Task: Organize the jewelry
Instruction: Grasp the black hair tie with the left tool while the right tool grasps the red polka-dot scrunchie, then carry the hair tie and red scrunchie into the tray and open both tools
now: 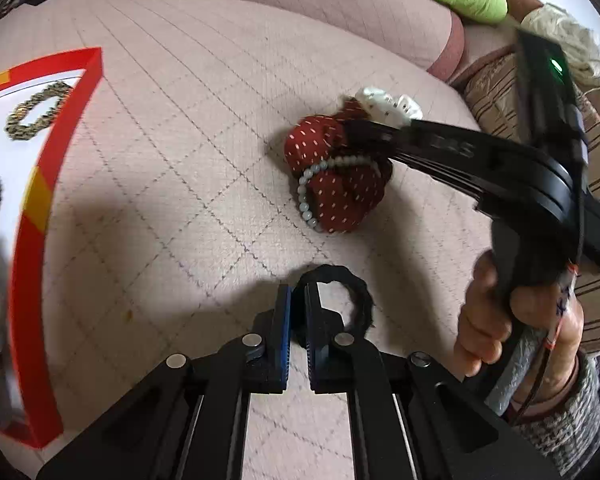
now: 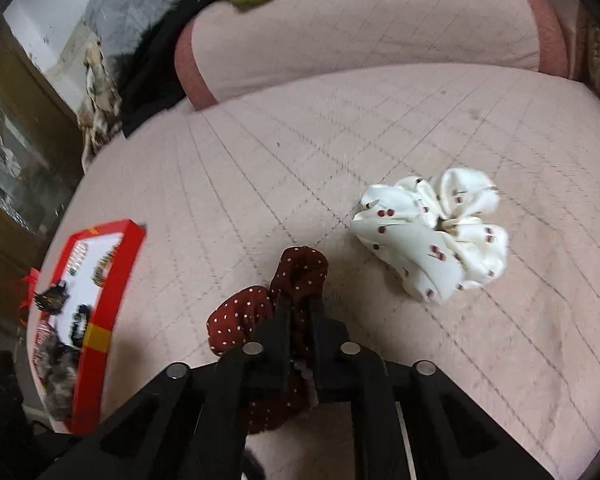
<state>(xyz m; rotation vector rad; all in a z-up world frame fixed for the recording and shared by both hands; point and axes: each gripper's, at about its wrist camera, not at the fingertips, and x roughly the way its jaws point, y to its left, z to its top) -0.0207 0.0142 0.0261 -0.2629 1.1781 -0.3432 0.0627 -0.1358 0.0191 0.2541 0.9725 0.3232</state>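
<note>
My left gripper (image 1: 298, 300) is pinched on the black hair tie (image 1: 340, 300), a light, limp loop on the quilted bed. The right gripper (image 2: 300, 308) has clamped a fold of the red dotted scrunchie (image 2: 260, 308). It is soft and bunchy, and the pale bead bracelet (image 1: 316, 184) draped on it may slip off.

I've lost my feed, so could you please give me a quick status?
Left gripper shut on black hair tie. Right gripper shut on red dotted scrunchie. Bead bracelet draped over it. Nothing blocking red tray.
</note>
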